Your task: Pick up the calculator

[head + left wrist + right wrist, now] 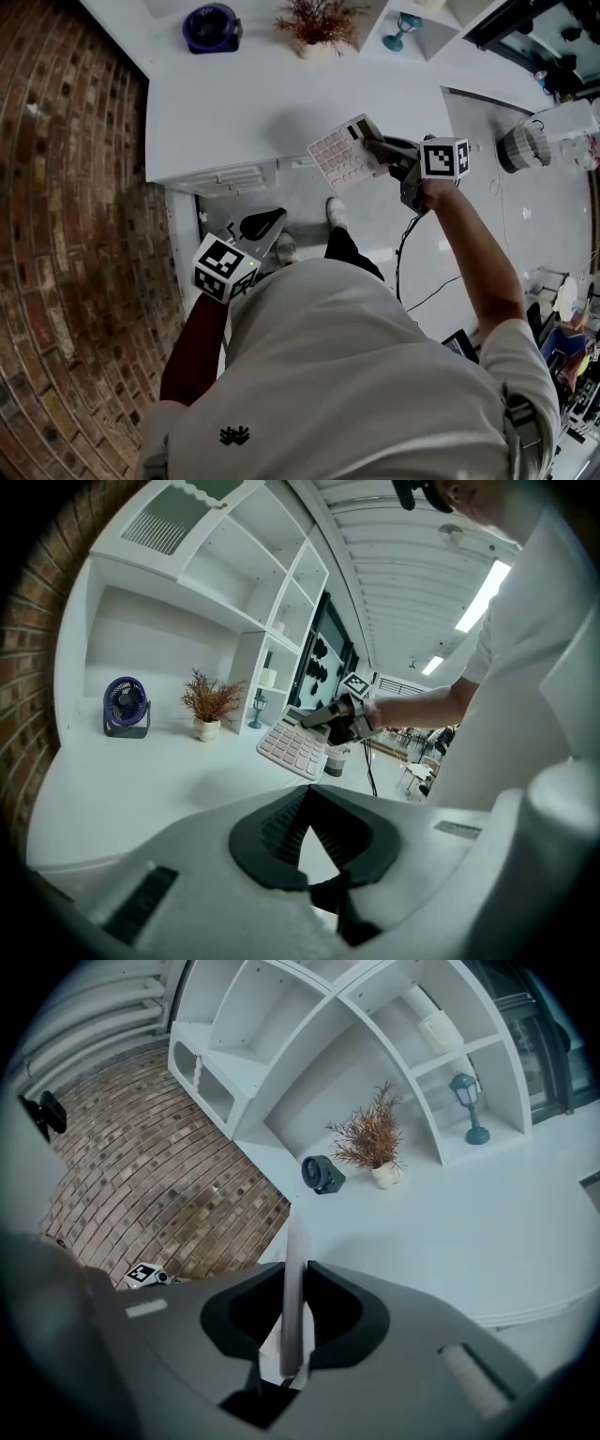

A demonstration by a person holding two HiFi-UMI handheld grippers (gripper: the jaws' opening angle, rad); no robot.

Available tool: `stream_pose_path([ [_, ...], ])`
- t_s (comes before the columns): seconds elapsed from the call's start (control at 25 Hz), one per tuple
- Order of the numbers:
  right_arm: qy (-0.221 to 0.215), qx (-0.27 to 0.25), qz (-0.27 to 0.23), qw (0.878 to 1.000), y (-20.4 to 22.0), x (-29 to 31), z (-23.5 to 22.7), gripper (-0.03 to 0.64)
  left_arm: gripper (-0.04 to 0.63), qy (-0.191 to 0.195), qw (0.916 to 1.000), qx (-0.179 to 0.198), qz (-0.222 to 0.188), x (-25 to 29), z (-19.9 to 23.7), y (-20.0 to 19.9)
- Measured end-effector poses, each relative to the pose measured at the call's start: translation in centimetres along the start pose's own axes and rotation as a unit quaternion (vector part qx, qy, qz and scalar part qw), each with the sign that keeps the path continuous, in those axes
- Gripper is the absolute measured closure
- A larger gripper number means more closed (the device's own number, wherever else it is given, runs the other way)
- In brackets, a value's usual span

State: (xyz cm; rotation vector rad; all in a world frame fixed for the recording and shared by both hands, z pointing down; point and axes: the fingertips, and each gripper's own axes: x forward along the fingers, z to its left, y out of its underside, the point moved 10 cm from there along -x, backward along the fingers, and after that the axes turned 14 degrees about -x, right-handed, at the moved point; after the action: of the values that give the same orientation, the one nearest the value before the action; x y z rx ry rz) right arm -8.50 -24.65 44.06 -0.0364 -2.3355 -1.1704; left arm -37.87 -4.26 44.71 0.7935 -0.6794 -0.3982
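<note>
White calculator point(339, 157) hangs edge-clamped in the right tool point(377, 147), arm stretched forward at the counter point(216, 112) edge. Left tool point(262, 223) sits low by the torso, tips together, empty.

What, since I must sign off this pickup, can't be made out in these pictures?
Calculator display and key print: too small in the head and left gripper views, edge-on in the right gripper view.
Calculator edge held by the right gripper: covered by its jaws in the head view.
Floor beneath the person: hidden by their shirt in the head view.
</note>
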Motion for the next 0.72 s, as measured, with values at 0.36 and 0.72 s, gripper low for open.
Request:
stream_pose_path([
  [0.36,-0.006,-0.01,0.004,1.0,-0.5,0.5,1.6,0.538,0.589,0.004,1.0,0.001,-0.003,-0.8,0.2,0.3],
  [0.72,-0.009,-0.014,0.009,1.0,-0.6,0.4,2.1,0.538,0.589,0.006,1.0,0.001,-0.004,-0.8,0.1,0.4],
])
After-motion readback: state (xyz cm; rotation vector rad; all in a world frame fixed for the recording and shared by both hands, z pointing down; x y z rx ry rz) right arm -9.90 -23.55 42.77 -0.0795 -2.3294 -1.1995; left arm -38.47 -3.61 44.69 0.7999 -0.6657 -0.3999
